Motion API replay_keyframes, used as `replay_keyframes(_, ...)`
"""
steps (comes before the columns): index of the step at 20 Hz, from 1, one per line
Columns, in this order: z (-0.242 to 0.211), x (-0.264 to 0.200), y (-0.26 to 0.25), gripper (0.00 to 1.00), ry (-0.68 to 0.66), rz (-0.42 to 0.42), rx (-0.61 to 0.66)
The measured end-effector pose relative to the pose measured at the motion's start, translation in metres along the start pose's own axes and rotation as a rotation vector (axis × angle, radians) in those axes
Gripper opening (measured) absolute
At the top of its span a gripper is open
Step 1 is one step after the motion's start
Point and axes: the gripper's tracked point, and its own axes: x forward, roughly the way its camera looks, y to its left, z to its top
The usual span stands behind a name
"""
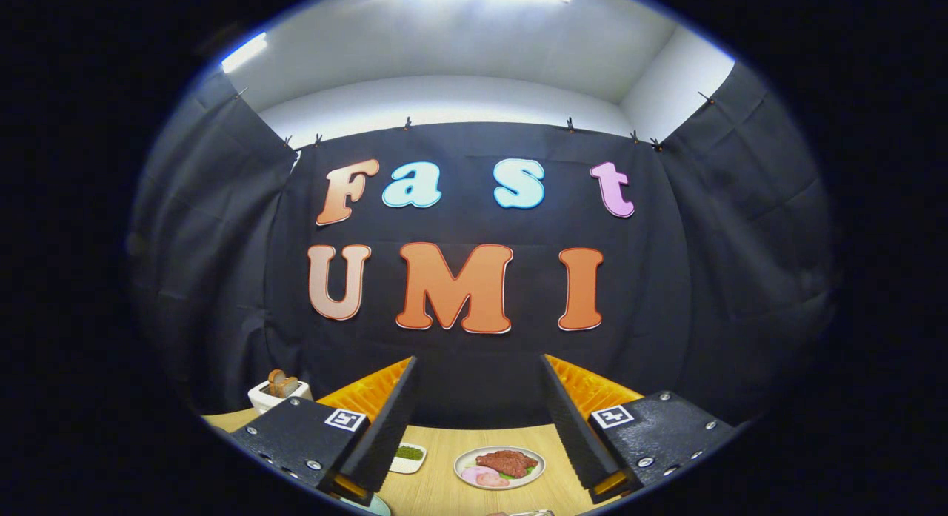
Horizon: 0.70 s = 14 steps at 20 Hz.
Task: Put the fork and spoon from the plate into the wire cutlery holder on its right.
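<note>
In the gripper view the gripper (pixel 480 375) is held high and level above the wooden table (pixel 437 486), fingers spread wide with nothing between them, facing the booth's black wall. Far below, between the fingers, lies a plate of meat and ham (pixel 498 467), a small dish of something green (pixel 408 455) to its left and a toaster with bread (pixel 278 390) farther left. A glint of metal (pixel 529 512) lies nearer than the plate (possibly cutlery or the holder, too little to tell), so by my reckoning the next move is downward.

- gripper cam rides above the table (pixel 444 494), facing fwd and level at the far booth wall (pixel 474 368); table low and near
- fingers spread wide at the near edge
</note>
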Motion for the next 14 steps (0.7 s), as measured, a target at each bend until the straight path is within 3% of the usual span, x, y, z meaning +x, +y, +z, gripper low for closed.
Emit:
replay_keyframes(3,-0.025,0.002,0.018,0.97,0.106,-0.018,-0.029)
replay_keyframes(8,-0.036,0.011,0.064,0.97,0.154,0.035,-0.022)
replay_keyframes(14,-0.069,0.011,0.134,0.97,0.250,0.170,-0.012)
